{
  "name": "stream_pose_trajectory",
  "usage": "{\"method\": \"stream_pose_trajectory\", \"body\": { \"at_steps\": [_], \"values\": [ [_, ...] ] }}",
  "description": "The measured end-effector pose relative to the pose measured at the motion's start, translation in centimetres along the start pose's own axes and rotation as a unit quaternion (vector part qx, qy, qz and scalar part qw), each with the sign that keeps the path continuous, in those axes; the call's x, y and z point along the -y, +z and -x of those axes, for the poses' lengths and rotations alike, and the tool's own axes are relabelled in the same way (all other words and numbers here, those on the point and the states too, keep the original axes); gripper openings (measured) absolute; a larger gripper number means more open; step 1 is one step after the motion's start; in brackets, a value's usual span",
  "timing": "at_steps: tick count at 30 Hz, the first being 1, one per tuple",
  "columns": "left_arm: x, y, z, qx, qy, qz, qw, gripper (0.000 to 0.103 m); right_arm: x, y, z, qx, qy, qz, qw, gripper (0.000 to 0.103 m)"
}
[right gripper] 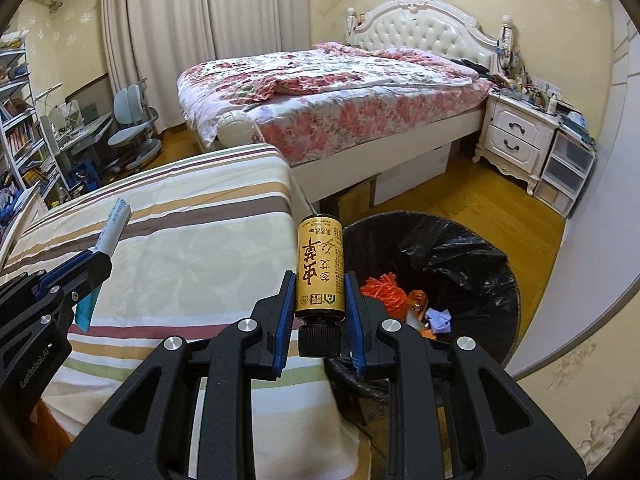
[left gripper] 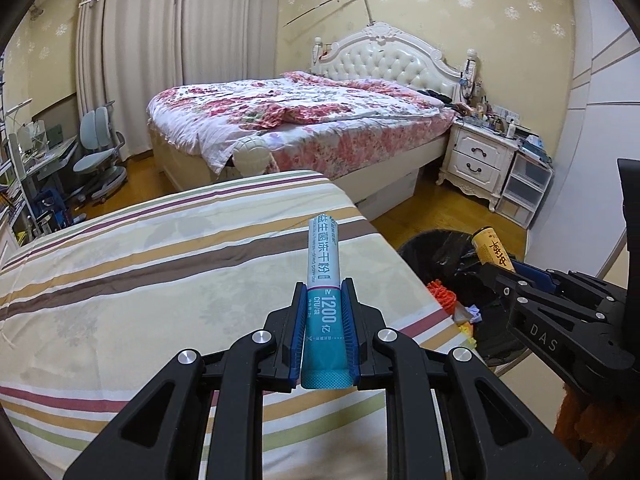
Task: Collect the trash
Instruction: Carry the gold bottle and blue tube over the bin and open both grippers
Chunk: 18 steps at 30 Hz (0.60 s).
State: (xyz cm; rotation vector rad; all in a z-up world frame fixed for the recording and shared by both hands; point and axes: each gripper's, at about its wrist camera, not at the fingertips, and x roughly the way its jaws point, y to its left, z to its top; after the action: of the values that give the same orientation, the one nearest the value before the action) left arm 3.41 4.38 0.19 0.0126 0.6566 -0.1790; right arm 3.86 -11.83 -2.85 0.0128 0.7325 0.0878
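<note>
Right wrist alone shows bin contents (orange netting).

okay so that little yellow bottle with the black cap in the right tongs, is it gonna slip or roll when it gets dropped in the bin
The yellow bottle looks rigid and glossy, so it may slide if the right tongs loosen. It is round, so it would probably roll on a flat surface. In the bin, the soft black liner and scraps should likely stop it.

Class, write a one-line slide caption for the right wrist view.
Right gripper holds a yellow bottle cap-down beside the black-lined trash bin, left gripper alongside gripping a teal-and-white sachet.
</note>
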Motion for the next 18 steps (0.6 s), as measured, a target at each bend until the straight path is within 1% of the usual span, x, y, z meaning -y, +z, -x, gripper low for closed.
{"method": "stream_pose_trajectory", "body": {
  "at_steps": [5,10,18],
  "values": [
    [2.6,0.9,-1.0,0.005,-0.018,-0.022,0.9996,0.018,3.1,0.5,-0.2,0.005,-0.022,-0.020,1.000,0.024],
    [5.0,1.8,-2.8,0.003,-0.032,-0.040,0.9987,0.018,5.3,0.9,-0.6,0.008,-0.036,-0.033,0.999,0.023],
    [7.8,2.3,-5.0,0.000,-0.036,-0.059,0.9976,0.018,8.0,1.1,-1.3,0.009,-0.049,-0.046,0.998,0.024]
  ]
}}
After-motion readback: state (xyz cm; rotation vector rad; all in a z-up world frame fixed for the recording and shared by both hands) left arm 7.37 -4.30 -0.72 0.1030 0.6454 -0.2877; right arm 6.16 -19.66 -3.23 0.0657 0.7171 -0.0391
